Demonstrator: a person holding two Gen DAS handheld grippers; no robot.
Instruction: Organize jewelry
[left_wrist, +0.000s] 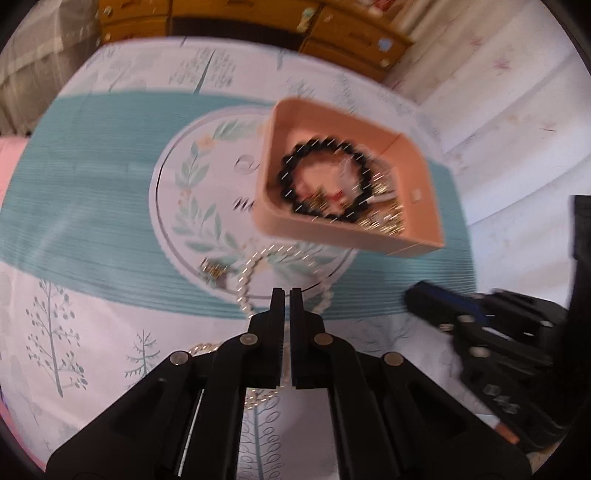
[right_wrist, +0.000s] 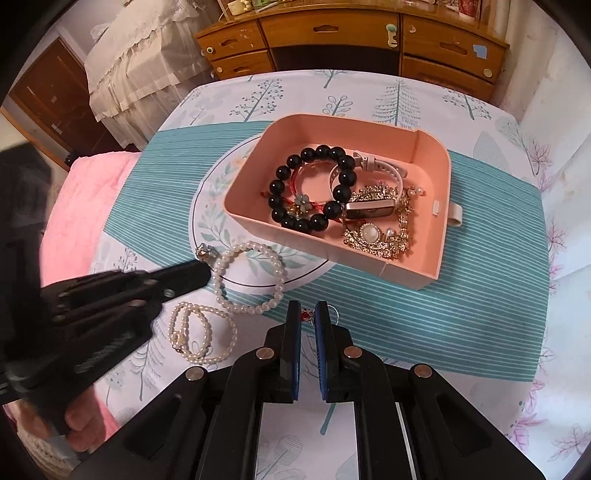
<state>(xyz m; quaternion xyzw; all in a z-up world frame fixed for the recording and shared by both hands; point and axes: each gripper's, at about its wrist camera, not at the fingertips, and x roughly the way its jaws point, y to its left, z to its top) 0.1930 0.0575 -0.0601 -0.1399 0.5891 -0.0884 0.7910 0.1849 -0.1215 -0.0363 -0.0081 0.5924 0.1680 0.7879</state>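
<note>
Wooden drawers (right_wrist: 332, 29) with round knobs sit behind a table covered in a white cloth (right_wrist: 369, 92) printed with pale trees, and a ribbed teal placemat (right_wrist: 461, 295) with thin white stripes lies over it, round leafy wreath motif in the middle.

On the mat sits a smooth peach plastic tray (right_wrist: 428, 266), rounded corners, shallow walls, pretty much stuffed. Inside it: a chunky bracelet of glossy black beads (right_wrist: 314, 184), a thin red cord piece with a little blue flower (right_wrist: 303, 201), a white rubbery watch band (right_wrist: 384, 168) with a shiny metal body, and a sparkly gold chain piece (right_wrist: 376, 236) with a pearly oval stone.

Outside the tray, a pearl bracelet (right_wrist: 251, 277) lies on the wreath, with a small metal charm at its end just beside the tray. A smaller, doubled-up pearl strand (right_wrist: 199, 332) rests on the cloth nearby.

Left gripper (left_wrist: 287, 291) has its black jaws pressed together right at the pearl bracelet; can't tell if it's actually pinching it. Right gripper (right_wrist: 308, 314), blue pads, is clamped on a tiny red and silver trinket (right_wrist: 307, 314), above the mat's near edge.
</note>
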